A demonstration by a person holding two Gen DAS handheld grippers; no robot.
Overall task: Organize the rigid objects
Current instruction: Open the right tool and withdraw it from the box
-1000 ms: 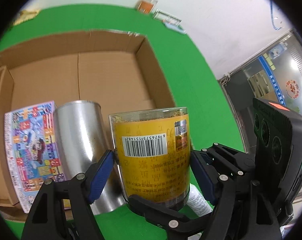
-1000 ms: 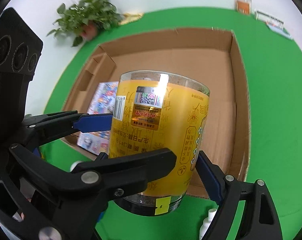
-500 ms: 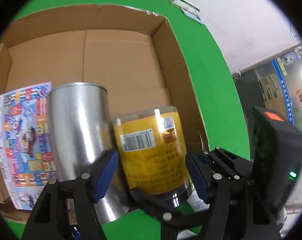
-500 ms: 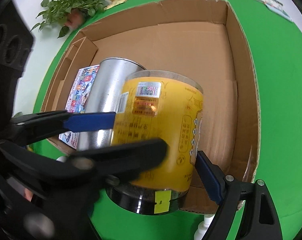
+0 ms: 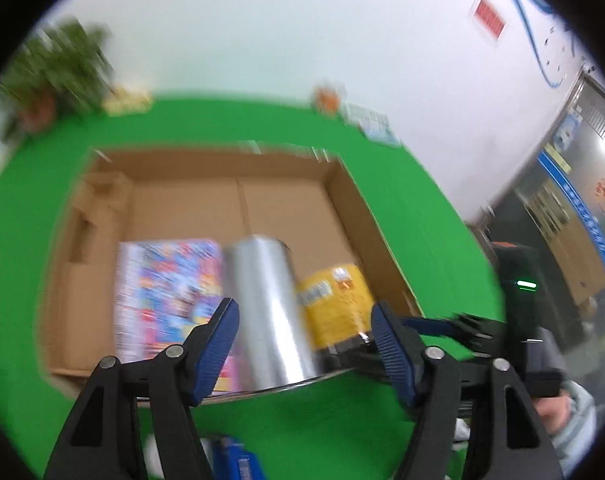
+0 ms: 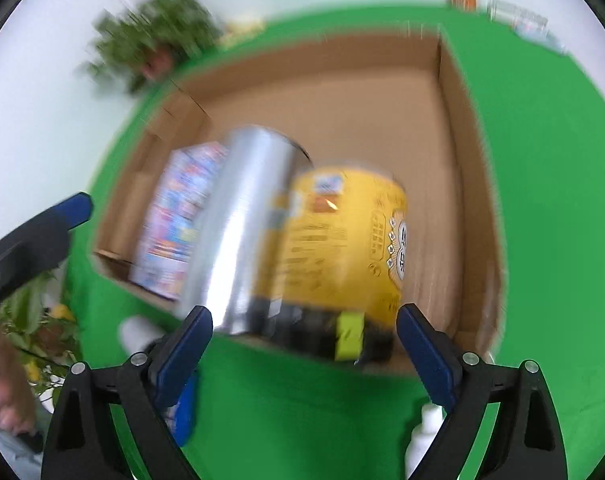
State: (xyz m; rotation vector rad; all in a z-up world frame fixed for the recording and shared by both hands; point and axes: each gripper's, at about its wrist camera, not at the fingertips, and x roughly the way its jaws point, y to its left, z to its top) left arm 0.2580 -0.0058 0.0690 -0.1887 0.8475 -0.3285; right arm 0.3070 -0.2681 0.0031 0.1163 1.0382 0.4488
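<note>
Three items sit along the near wall of an open brown cardboard box (image 6: 454, 152) on green cloth (image 5: 286, 420): one colourful printed booklet (image 5: 166, 280), one shiny silver metal cylinder (image 6: 238, 232) and one yellow-labelled clear jar (image 6: 342, 248). The left gripper (image 5: 302, 354) gapes empty, clear of the items. The right gripper (image 6: 304, 356) is opening, nothing between its blue pads.

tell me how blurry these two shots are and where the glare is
Left wrist view: heavy motion blur over the cardboard box and colourful book. Right wrist view: the yellow jar is smeared, with bright streaks down the silver can.
</note>
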